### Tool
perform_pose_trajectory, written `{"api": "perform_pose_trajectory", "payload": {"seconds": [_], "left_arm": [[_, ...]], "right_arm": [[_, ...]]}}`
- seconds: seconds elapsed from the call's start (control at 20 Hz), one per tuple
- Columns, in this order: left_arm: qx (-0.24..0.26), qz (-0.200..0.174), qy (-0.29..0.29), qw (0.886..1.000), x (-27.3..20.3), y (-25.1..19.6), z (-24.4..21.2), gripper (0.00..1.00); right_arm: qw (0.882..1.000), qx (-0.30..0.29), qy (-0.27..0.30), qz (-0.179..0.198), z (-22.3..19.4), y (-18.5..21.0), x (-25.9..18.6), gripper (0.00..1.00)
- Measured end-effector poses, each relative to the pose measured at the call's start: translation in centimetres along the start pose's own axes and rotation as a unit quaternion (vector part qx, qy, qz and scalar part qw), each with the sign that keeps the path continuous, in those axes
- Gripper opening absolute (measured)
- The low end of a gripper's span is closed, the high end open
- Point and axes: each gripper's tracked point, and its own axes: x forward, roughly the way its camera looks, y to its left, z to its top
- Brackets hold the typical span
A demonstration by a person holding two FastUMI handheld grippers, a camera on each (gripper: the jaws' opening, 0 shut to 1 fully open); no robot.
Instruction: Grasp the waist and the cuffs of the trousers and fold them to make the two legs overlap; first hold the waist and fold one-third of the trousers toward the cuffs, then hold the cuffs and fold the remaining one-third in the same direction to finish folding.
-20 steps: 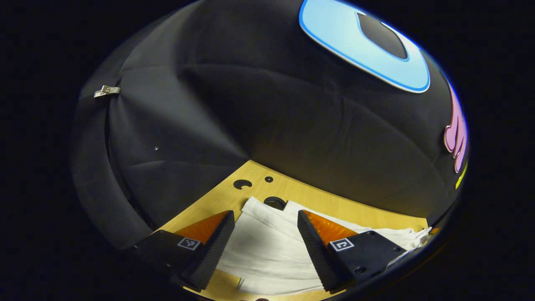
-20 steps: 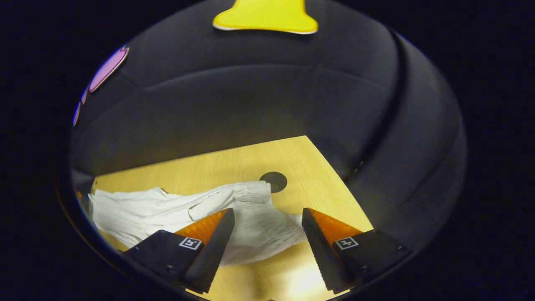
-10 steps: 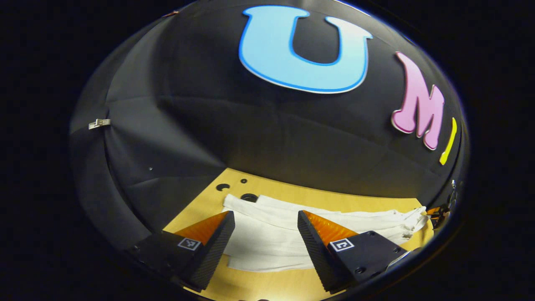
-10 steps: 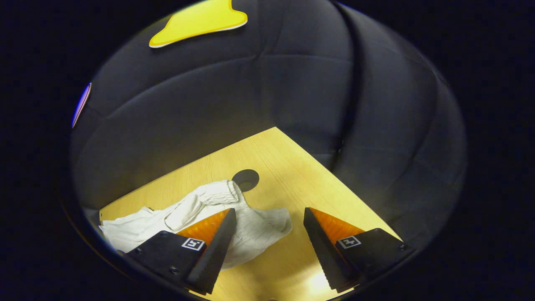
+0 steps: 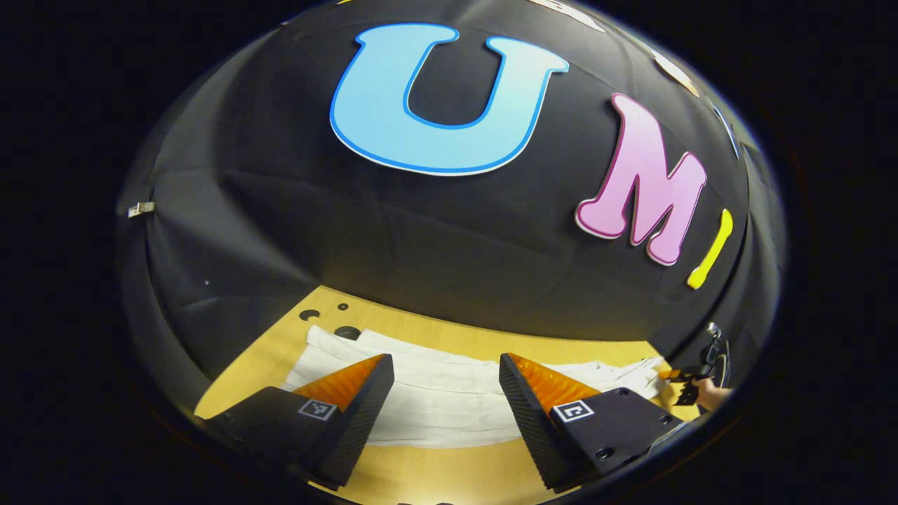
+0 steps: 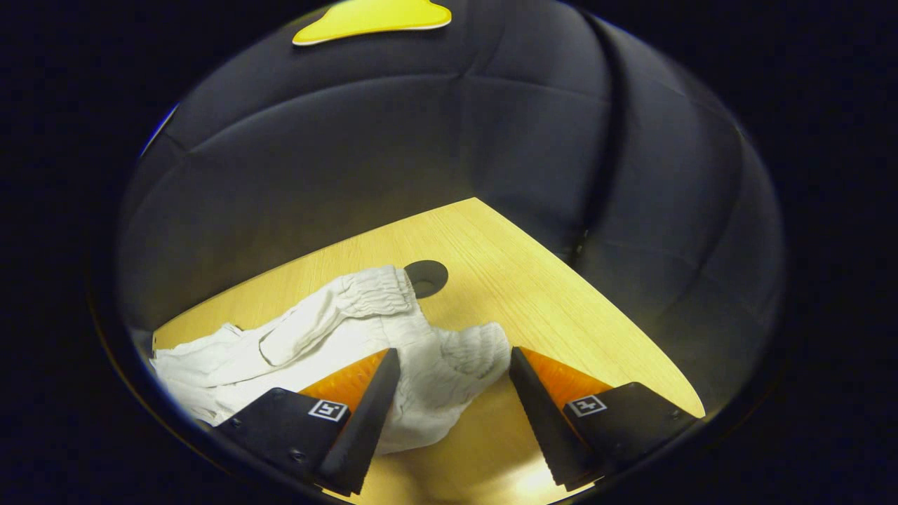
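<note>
1. Left gripper view: the left gripper [image 5: 443, 393], jaws wide and empty, has drawn back from the trousers [image 5: 449, 400], which lie flat on the worktop [image 5: 449, 477].
2. Right gripper view: the right gripper [image 6: 452, 393], jaws wide, has closed on the trousers' gathered waist [image 6: 484, 347]; a waist grasp looks imminent.

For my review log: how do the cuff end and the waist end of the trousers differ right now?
The cuff end lies flat and smooth between the left tool fingers; the waist end is gathered, wrinkled and bunched between the right tool fingers. Both are white, rest on the wooden table, and sit before an open tool not yet gripping.
</note>
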Motion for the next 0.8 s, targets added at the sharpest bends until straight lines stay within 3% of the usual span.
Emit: {"api": "perform_pose_trajectory", "payload": {"seconds": [0.15, 0.25, 0.4, 0.45, 0.5, 0.55, 0.7, 0.8], "left_arm": [[-0.017, 0.002, 0.0, 1.0, -1.2, -0.8, -0.1, 0.96], [-0.023, 0.03, -0.01, 0.999, -1.5, -0.1, 0.2, 0.96], [-0.026, 0.07, 0.004, 0.997, -2.1, 1.0, -0.5, 0.96], [-0.016, 0.099, 0.006, 0.995, -2.3, 2.1, -0.6, 0.91], [-0.008, 0.117, 0.007, 0.993, -2.7, 2.7, -0.8, 0.96], [-0.003, 0.127, 0.007, 0.992, -3.0, 2.6, -0.9, 0.96], [0.011, 0.134, 0.026, 0.991, -3.0, 2.0, -2.0, 0.96], [0.022, 0.125, 0.029, 0.992, -2.6, 1.5, -2.1, 0.96]], "right_arm": [[1.0, -0.014, -0.012, 0.001, 0.1, 1.1, 0.2, 0.85], [1.0, -0.018, -0.018, 0.003, -0.1, 2.2, 0.2, 0.59], [0.999, -0.03, -0.024, -0.005, -0.1, 2.4, -0.1, 0.33], [0.999, -0.032, -0.023, 0.004, -0.4, 2.8, 0.4, 0.33], [0.999, -0.038, -0.023, 0.009, -0.6, 2.9, 0.1, 0.21], [0.998, -0.05, -0.025, 0.015, -0.5, 2.9, -0.2, 0.21], [0.996, -0.072, -0.03, 0.04, -0.3, 3.2, -0.7, 0.09], [0.996, -0.07, -0.036, 0.037, 0.5, 3.1, -1.6, 0.09]]}}
